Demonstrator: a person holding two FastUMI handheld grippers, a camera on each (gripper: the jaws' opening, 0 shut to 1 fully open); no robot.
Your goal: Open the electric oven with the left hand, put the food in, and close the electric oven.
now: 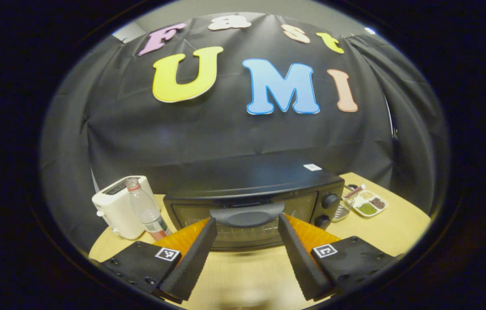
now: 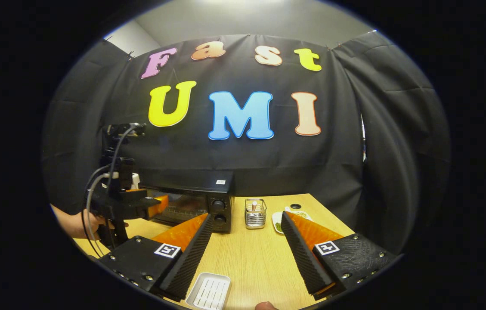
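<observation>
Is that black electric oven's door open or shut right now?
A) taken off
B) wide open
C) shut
C: the black electric oven has its door upright and flush, with the left claw open, its fingers on either side of the grey door handle.

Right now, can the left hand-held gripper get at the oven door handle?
Probably yes. The left hand-held gripper is open, its fingers either side of the oven door handle, bare table below and nothing between.

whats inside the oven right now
The oven door is shut. Through its dark glass, wire rack lines show faintly; whether any food sits inside cannot be seen.
</observation>
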